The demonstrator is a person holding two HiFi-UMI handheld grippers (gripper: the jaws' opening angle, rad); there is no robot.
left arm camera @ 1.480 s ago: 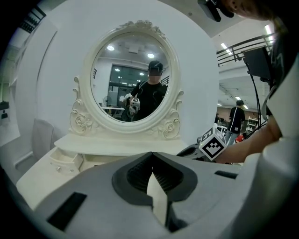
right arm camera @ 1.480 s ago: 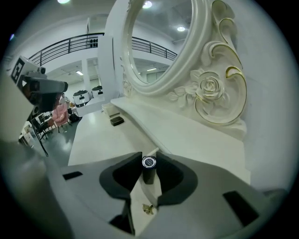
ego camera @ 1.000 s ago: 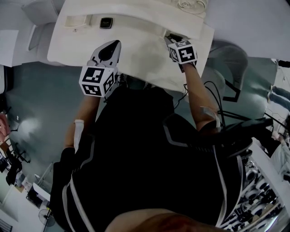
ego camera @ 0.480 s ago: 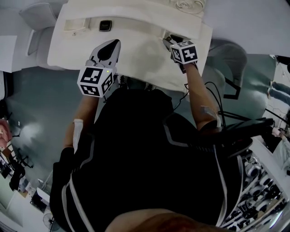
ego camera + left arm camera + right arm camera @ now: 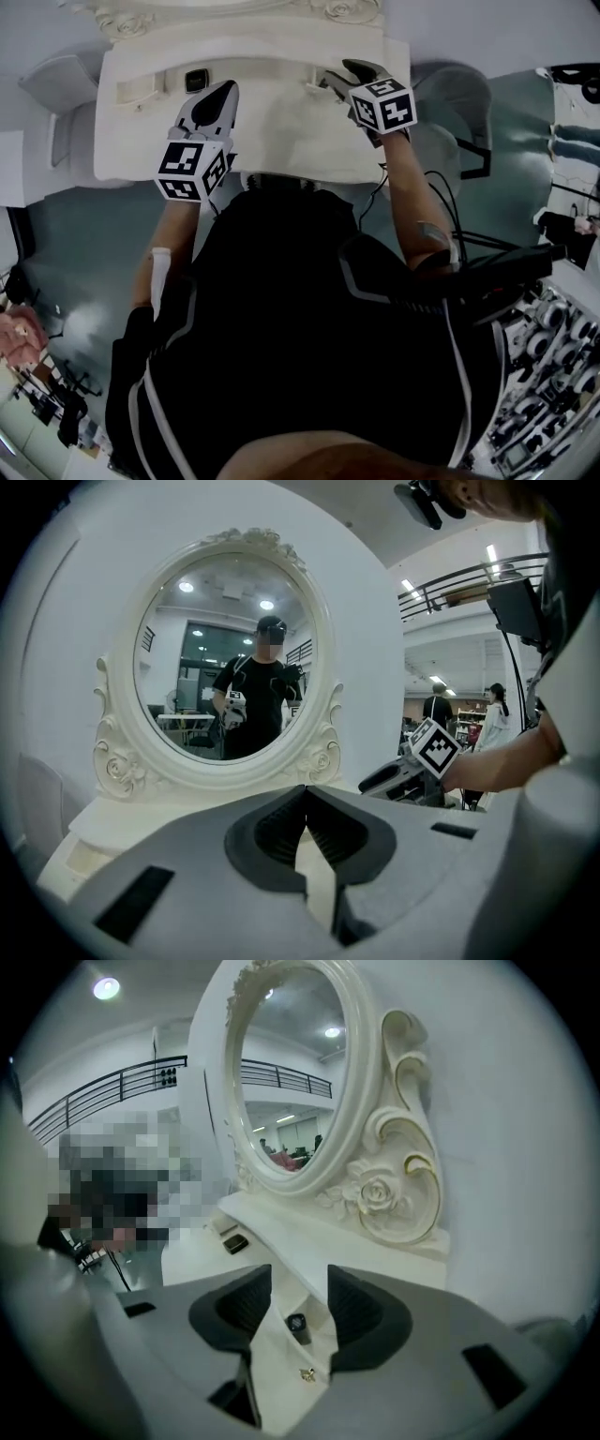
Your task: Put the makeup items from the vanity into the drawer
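My right gripper [image 5: 298, 1309] stands open above the white vanity [image 5: 281, 141]; its jaws have just been opening. Below the gap lies a small dark makeup item [image 5: 297, 1324], free of both pads, on a white surface just behind a small gold knob [image 5: 307, 1373]. A dark square compact [image 5: 236, 1242] rests farther left on the vanity top; it also shows in the head view as the compact [image 5: 195, 80]. My left gripper [image 5: 305, 803] is shut with nothing between its jaws and hovers over the vanity's left half. In the head view the left gripper [image 5: 221, 94] and right gripper [image 5: 342, 71] flank the middle.
An oval mirror [image 5: 230, 653] in an ornate white frame rises at the back of the vanity. A shallow open compartment [image 5: 141, 89] sits at the vanity's left. A grey chair [image 5: 455, 103] stands to the right, and the person's dark-clothed body fills the near side.
Both grippers have lifted and moved toward the back of the vanity. The right gripper's jaws have spread, leaving the dark item below. The head view has tilted, and the mirror's base now shows.
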